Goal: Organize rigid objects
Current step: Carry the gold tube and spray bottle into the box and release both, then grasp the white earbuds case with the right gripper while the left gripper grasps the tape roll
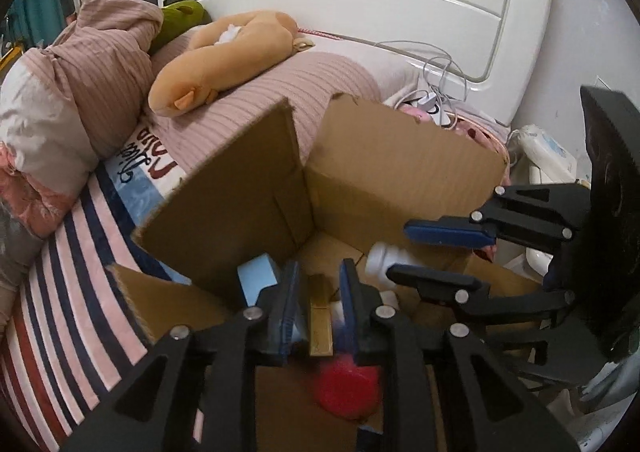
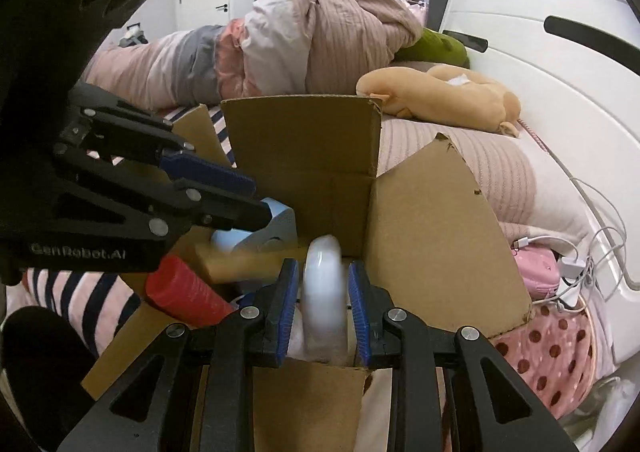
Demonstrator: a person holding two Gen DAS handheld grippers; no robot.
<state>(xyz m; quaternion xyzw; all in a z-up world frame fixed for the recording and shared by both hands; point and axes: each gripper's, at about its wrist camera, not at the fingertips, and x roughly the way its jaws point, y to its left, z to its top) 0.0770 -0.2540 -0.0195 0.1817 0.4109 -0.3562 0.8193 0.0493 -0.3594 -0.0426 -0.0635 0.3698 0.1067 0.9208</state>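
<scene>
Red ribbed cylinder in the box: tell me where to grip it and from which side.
Grip the red ribbed plastic cylinder across its ribbed middle, coming from above through the open cardboard box top. It lies tilted among other items, and the box walls block side approaches.

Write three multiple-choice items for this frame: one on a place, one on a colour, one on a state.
1. Where does the box sit?
A. on a bed
B. on a kitchen counter
C. on a bare floor

2. What colour is the ribbed cylinder in the box?
A. green
B. red
C. yellow

3. What is between the fingers of the right tool?
A. nothing
B. a charging cable
C. a white bottle

Key:
1 A, striped bedding and pillows surround the box.
2 B, it shows red in both wrist views.
3 C, the bottle stands between the blue pads, though the view does not settle whether they touch it. The left tool likewise has a gold bar between its fingers.
</scene>
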